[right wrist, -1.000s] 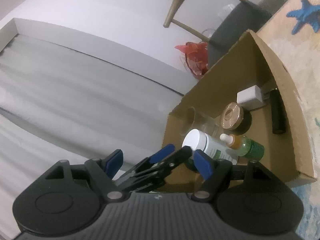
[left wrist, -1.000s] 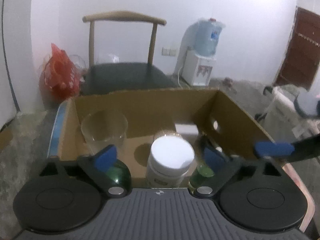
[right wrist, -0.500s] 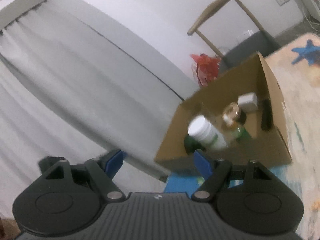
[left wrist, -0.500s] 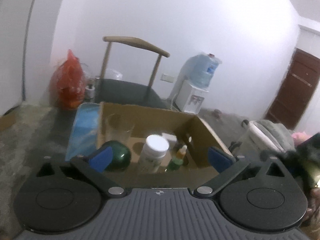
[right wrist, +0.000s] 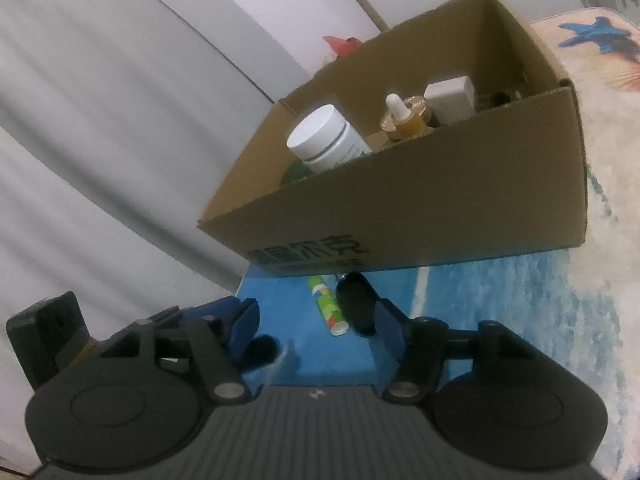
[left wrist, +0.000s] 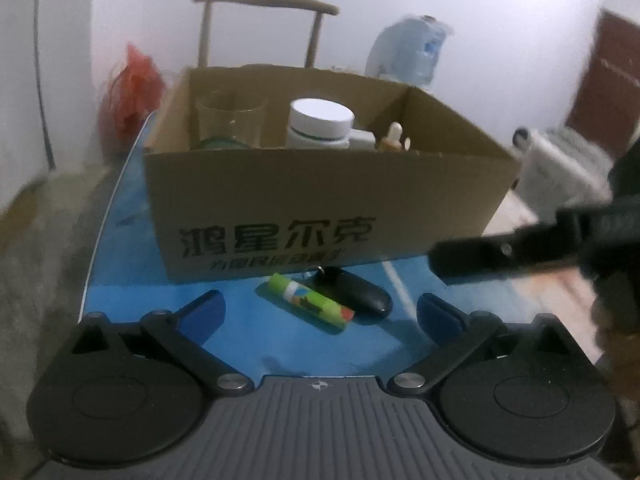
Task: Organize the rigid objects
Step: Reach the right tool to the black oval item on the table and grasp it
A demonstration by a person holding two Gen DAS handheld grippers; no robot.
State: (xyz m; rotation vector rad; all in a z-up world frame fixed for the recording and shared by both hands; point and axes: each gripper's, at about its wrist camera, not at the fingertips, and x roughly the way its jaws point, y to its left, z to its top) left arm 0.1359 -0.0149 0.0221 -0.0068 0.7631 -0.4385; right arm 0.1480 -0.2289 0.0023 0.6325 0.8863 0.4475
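A cardboard box [left wrist: 320, 184] [right wrist: 460, 200] stands on a blue mat [left wrist: 240, 332]. It holds a clear glass [left wrist: 230, 120], a white-lidded bottle [left wrist: 320, 120] [right wrist: 324, 140], a dropper bottle [right wrist: 400, 116] and a white block [right wrist: 448, 96]. In front of the box lie a green tube [left wrist: 310, 306] [right wrist: 326, 306] and a black oval object [left wrist: 360, 292] [right wrist: 356, 304]. My left gripper [left wrist: 322, 312] is open just short of the tube. My right gripper [right wrist: 316, 324] has its jaws closing with nothing pressed between them; the black object lies by its right finger.
A wooden chair [left wrist: 264, 0], a red bag [left wrist: 132, 92] and a water dispenser [left wrist: 408, 52] stand behind the box. A white curtain [right wrist: 100, 120] hangs on the left. A patterned rug [right wrist: 600, 60] extends to the right, toward a dark door [left wrist: 608, 80].
Both grippers have drawn back from above the box and sunk to the mat in front of it. The tube and black object came into view. The right jaws have narrowed.
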